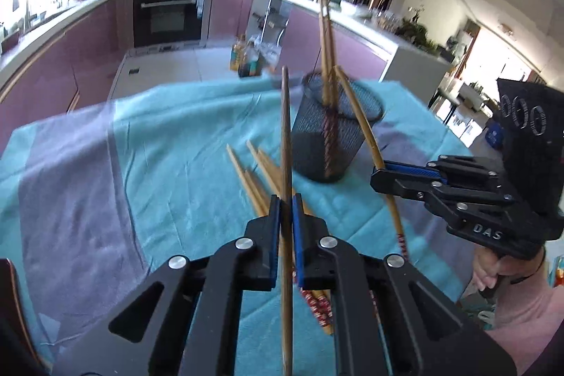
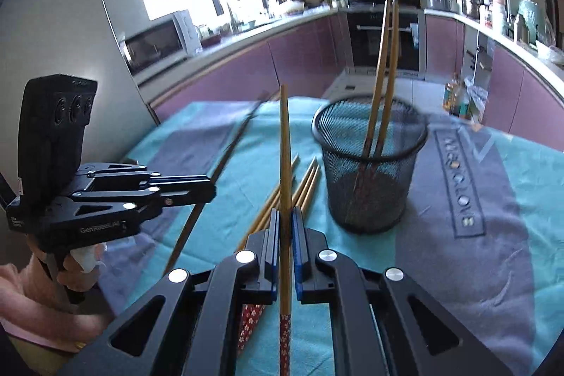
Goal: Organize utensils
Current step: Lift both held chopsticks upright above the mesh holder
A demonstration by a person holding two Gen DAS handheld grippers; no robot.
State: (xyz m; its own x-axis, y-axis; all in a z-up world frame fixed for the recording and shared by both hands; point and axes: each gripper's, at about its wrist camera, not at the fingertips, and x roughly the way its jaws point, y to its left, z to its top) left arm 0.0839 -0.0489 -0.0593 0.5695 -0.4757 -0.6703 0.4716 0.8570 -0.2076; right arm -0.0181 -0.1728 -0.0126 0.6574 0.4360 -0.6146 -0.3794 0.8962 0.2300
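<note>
- The mesh cup (image 2: 368,171) stands upright on the teal towel (image 1: 176,147) that covers the bench, and two chopsticks (image 2: 382,66) already lean inside it, tips up. It looks like the collecting point for the sorting.
- A loose bundle of chopsticks (image 1: 257,178) lies flat on the towel just beside the cup, on its near side. These still wait to be gathered.
- The left tool (image 1: 285,203) is nearly closed, its blue pads pinching one bare wooden chopstick (image 1: 286,136). The stick runs almost straight forward between the pads, tip pointing up and toward the cup, probably so it can be dropped in end first.
- The right tool (image 2: 285,217) is likewise narrowed to a thin gap and clamps a chopstick with a red patterned end (image 2: 284,164). From the left wrist view this stick slants up to the cup's rim; whether its tip touches the mesh I cannot tell.
- Both sticks are held near mid-length, which should keep them from swinging during the move.
- Both tools hover close to the cup, left and right of the bundle, so the risk I see is the two sticks crossing at the opening.
</note>
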